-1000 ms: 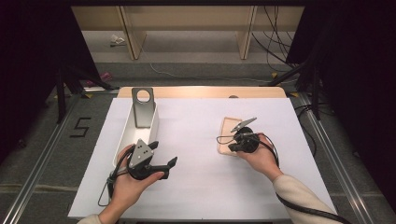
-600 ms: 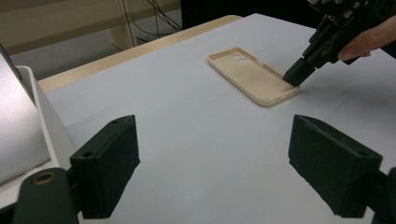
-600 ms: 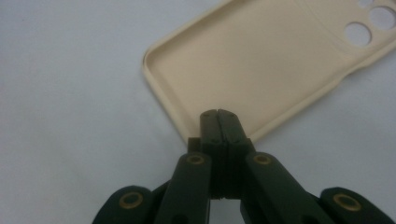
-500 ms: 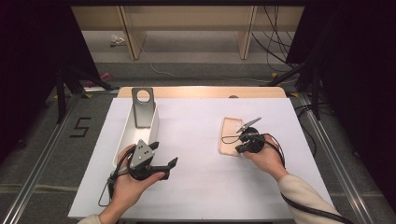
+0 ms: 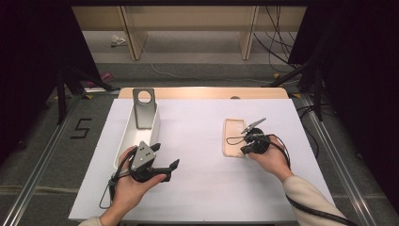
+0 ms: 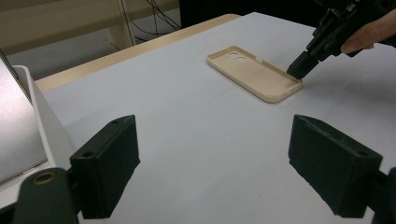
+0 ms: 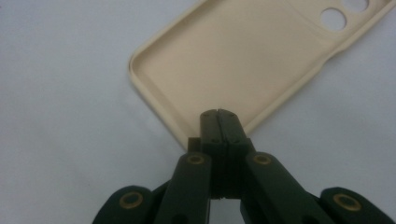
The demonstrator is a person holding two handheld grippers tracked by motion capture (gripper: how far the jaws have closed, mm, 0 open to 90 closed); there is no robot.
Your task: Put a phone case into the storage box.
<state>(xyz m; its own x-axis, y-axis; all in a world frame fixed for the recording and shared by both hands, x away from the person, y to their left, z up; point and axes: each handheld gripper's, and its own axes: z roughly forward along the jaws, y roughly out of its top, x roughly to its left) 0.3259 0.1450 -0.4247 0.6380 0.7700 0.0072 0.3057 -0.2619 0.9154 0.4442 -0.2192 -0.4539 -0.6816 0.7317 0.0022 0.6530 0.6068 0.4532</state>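
The phone case (image 5: 234, 137), beige and lying open side up with its camera holes at the far end, rests flat on the white table cover (image 5: 197, 188), on the right half and well apart from the bin. Nearest the person, the left gripper (image 5: 163, 159) sits low over the cover at the left with its jaws spread wide and nothing between them; in the left gripper view the two black pads frame bare cover, with the case farther off. Beyond it, along the left edge, stands a long white bin (image 5: 127, 136) with a grey metal plate (image 5: 144, 107) leaning upright in its far end. On the right, the right gripper (image 7: 218, 114) has its jaws pressed fully together, tips down at the near short rim of the case; they seem to touch or just overlap that rim, gripping nothing.

The step in hand looks like an approach to the case's near end, perhaps to nudge or tip it. To pick it up, the jaws would need to part and straddle the thin rim wall, then close on it; as they stand they can only push.
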